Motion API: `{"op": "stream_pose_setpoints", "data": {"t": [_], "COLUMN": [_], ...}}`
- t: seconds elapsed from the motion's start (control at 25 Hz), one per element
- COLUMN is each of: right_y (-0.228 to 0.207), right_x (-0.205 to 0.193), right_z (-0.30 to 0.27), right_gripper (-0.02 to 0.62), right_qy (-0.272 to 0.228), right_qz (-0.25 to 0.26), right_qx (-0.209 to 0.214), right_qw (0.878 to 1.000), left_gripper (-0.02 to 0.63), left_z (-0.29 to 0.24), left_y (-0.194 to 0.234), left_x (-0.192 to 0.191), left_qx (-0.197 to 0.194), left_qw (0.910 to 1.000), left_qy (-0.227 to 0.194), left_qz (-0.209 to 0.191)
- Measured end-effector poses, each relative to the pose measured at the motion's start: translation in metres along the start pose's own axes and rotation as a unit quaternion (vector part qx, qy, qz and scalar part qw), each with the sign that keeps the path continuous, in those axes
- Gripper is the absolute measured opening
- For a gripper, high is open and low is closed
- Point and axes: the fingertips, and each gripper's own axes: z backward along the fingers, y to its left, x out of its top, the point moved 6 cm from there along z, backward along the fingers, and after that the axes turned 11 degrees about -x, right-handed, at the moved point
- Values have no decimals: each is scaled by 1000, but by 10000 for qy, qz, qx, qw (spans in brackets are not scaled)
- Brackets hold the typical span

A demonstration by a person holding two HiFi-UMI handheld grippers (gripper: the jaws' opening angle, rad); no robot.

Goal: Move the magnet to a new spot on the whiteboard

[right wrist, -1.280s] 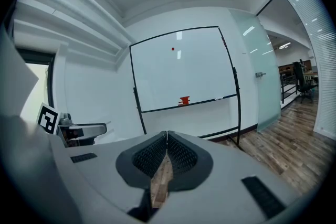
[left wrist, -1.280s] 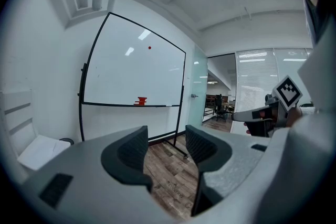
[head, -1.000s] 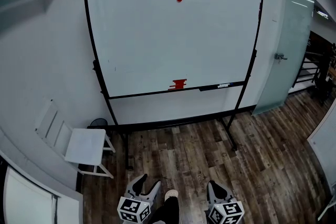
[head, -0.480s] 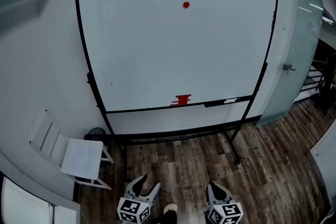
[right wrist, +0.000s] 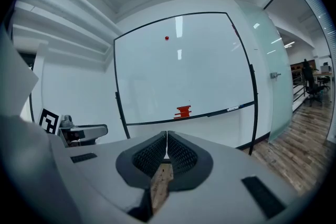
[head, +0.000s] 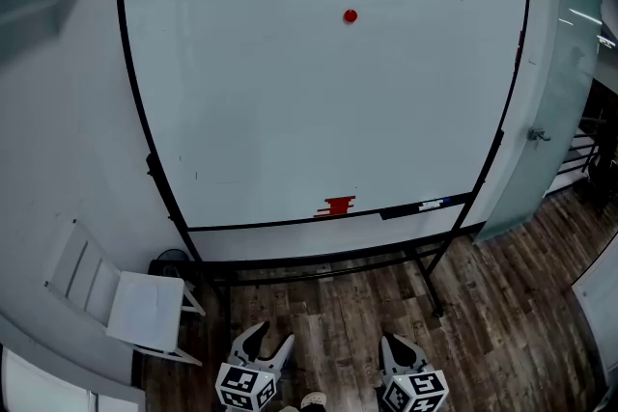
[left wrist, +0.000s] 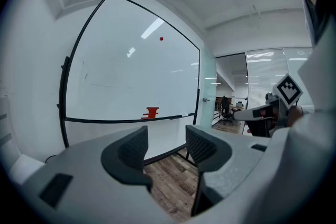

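A small round red magnet (head: 350, 15) sticks high on the whiteboard (head: 290, 101), a little right of centre; it also shows as the magnet (left wrist: 161, 38) in the left gripper view and the magnet (right wrist: 167, 38) in the right gripper view. Both grippers are held low at the bottom edge of the head view, far from the board. My left gripper (head: 268, 343) is open with nothing between its jaws, seen too as the left gripper (left wrist: 167, 140). My right gripper (head: 400, 348) is shut on nothing, its jaws meeting in the right gripper (right wrist: 166, 144) view.
A red eraser (head: 338, 206) and a marker (head: 431, 205) lie on the board's tray. The board stands on a black wheeled frame (head: 319, 260) over wood flooring. A white folding chair (head: 121, 299) stands at the lower left. A frosted glass door (head: 555, 92) is on the right.
The whiteboard has grown larger and shifted down in the head view as the camera came closer. Both grippers keep their place at the bottom edge.
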Motion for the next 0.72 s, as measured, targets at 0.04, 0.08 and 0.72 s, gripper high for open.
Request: {"op": "stream_pose_setpoints", "data": {"t": [0.04, 0.08, 0.72], "right_y": [0, -1, -7], "right_x": [3, 5, 28], "right_z": [-7, -13, -99], "right_gripper": [28, 28, 28], "right_qy": [4, 5, -162], "right_qz": [5, 6, 12], "right_qx": [-10, -20, -178], "right_qw": [10000, 10000, 9997], "left_gripper": [225, 225, 225], "left_z": [-5, -10, -70], "left_y": [5, 10, 79], "left_x": [3, 5, 14], "left_qx": [-18, -27, -136], "left_qw": [10000, 10000, 9998], "left_qy": [-11, -19, -87], "left_qz": [-21, -29, -115]}}
